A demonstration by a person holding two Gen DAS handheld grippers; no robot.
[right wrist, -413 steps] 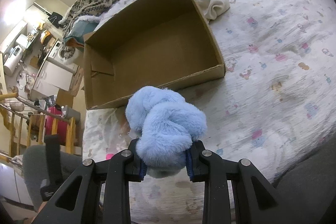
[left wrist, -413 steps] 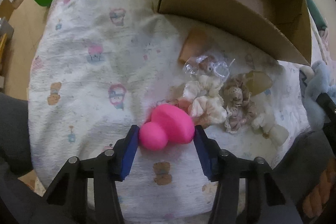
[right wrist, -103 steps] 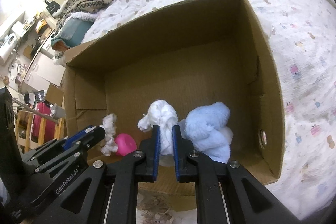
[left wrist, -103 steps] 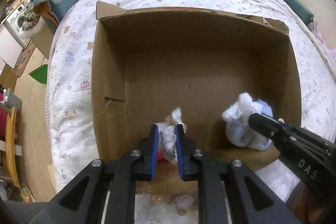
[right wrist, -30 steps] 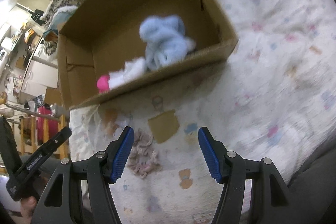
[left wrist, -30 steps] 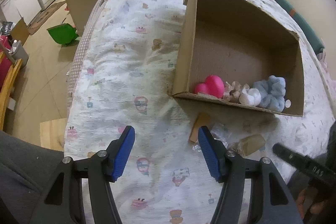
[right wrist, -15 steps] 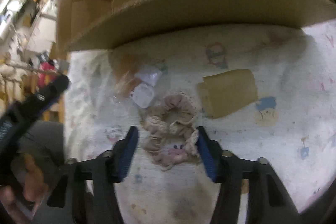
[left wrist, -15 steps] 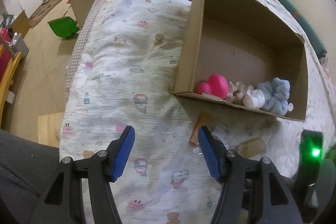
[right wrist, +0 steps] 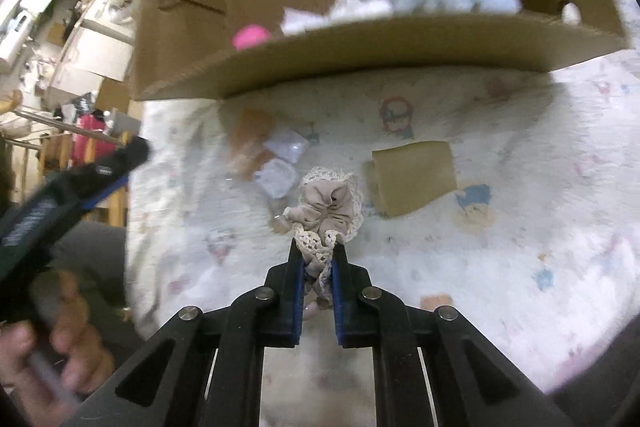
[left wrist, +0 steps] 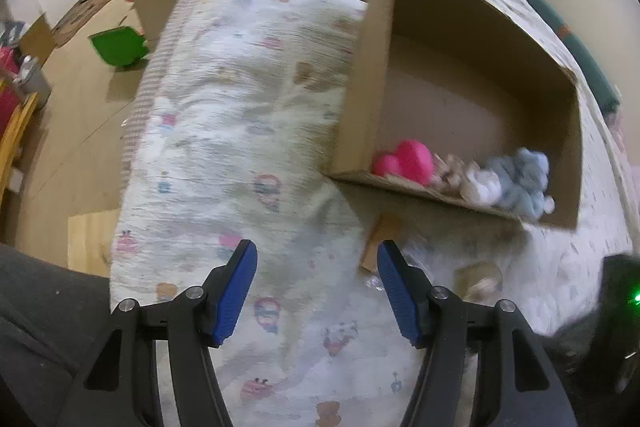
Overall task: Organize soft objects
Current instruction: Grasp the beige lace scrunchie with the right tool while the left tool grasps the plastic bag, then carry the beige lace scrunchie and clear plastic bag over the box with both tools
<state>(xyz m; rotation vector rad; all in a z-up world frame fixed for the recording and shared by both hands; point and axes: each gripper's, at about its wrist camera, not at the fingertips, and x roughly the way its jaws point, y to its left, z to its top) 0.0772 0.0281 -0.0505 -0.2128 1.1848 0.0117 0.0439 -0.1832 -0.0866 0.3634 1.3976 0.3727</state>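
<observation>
Right gripper closing on the lace-edged scrunchie, left gripper held wide over the bedspread

The right gripper point(right wrist: 314, 259) had its jaws closing, with the near edge of a beige, lace-trimmed scrunchie point(right wrist: 328, 205) pinched between the blue pads point(right wrist: 298, 285); the rest of it bunched up just beyond the tips, over the printed bedspread point(right wrist: 500, 247). Just beside it lay a tan cardboard piece point(right wrist: 414, 175) on one side and crumpled clear plastic wrapping point(right wrist: 280, 163) on the other. Beyond them stood the open cardboard box point(right wrist: 372, 55), holding a pink rounded toy point(left wrist: 406, 163), a white fabric bundle point(left wrist: 480, 185) and a fluffy light-blue scrunchie point(left wrist: 522, 179) along its near wall. The left gripper point(left wrist: 316, 281) stood with its jaws well apart and nothing between them, above bare bedspread, near the box's corner. A hand point(right wrist: 48, 343) gripped its handle at the picture's edge.
</observation>
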